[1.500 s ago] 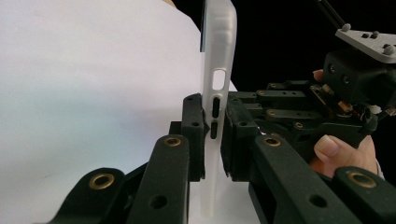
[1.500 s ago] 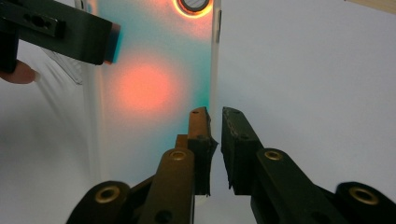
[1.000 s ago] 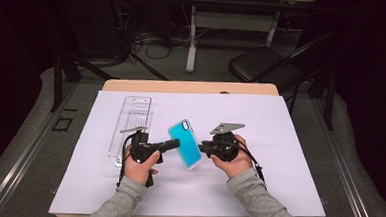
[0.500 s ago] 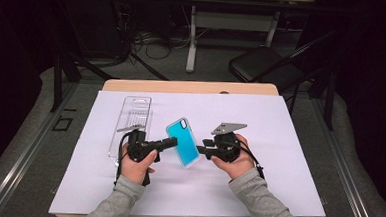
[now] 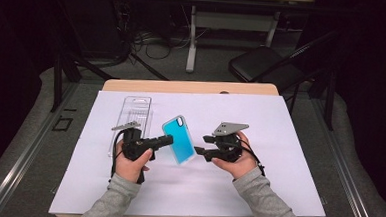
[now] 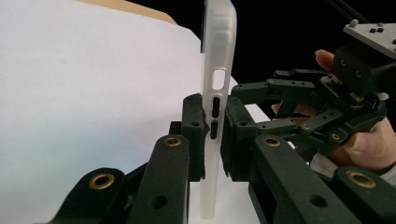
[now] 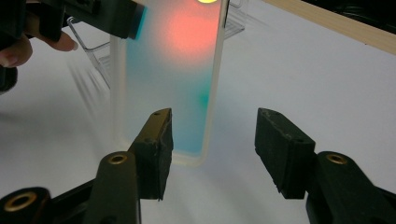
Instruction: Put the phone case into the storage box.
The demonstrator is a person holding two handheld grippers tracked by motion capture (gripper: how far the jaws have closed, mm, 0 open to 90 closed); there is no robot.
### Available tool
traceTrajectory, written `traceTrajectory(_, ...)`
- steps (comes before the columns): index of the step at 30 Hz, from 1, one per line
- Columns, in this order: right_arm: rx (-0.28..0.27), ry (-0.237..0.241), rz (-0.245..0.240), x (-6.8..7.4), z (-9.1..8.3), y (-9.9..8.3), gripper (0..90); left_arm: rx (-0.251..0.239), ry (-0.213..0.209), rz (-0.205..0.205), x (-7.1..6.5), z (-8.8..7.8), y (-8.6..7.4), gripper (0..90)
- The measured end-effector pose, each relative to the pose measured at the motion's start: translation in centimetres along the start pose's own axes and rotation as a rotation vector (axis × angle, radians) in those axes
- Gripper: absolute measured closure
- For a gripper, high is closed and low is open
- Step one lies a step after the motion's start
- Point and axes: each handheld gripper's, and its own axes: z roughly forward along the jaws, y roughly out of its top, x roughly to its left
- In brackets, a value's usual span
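A turquoise translucent phone case point(image 5: 178, 139) stands tilted above the white sheet between both hands. My left gripper point(image 5: 166, 141) is shut on its side edge; in the left gripper view the pads point(image 6: 195, 123) press the frosted case point(image 6: 218, 56) by its button cut-outs. My right gripper point(image 5: 199, 151) sits just right of the case's lower corner, and its jaws have just been opening. In the right gripper view the right gripper point(image 7: 212, 135) is open: the case point(image 7: 168, 70) rises beyond the left jaw, and no pad touches it.
A clear plastic package point(image 5: 133, 118) lies on the white sheet point(image 5: 279, 143) behind the left hand. The sheet covers a wooden table point(image 5: 182, 87). A black chair point(image 5: 263, 67) and table legs stand on the floor beyond.
The right gripper's jaws have spread apart and no longer close on the case's lower corner. The case stays in the left gripper, nearly where it was.
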Motion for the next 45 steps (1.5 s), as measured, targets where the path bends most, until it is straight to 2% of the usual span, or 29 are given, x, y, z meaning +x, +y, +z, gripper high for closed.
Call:
traceTrajectory(9,0.007,0.034,-0.025,0.1,0.1,0.0,47.6,-0.004,0.001,0.017,0.1,-0.7,0.4,81.4)
traceTrajectory(12,0.002,0.032,-0.026,0.1,0.1,0.0,47.7,0.002,0.002,0.031,0.1,-0.8,0.6,81.4)
traceTrajectory(13,-0.004,0.045,-0.015,0.0,0.0,0.0,47.7,0.003,-0.002,0.035,0.1,-0.9,0.6,81.3)
traceTrajectory(17,-0.009,0.064,-0.017,-0.1,-0.2,0.0,48.3,0.005,-0.006,0.044,0.1,-1.0,0.7,81.3)
traceTrajectory(28,-0.034,0.03,-0.036,-0.4,-0.7,0.1,38.7,0.02,-0.011,0.075,0.1,-1.6,1.1,81.4)
traceTrajectory(33,-0.042,0.035,-0.038,-0.6,-0.9,0.1,37.1,0.03,-0.024,0.088,0.0,-1.8,1.2,81.3)
traceTrajectory(39,-0.064,0.088,-0.012,-0.8,-1.2,0.1,36.5,0.042,-0.037,0.098,-0.1,-1.8,1.3,81.3)
traceTrajectory(45,-0.056,0.123,0.004,-0.8,-1.2,0.1,36.5,0.057,-0.055,0.127,-0.2,-1.8,1.3,81.4)
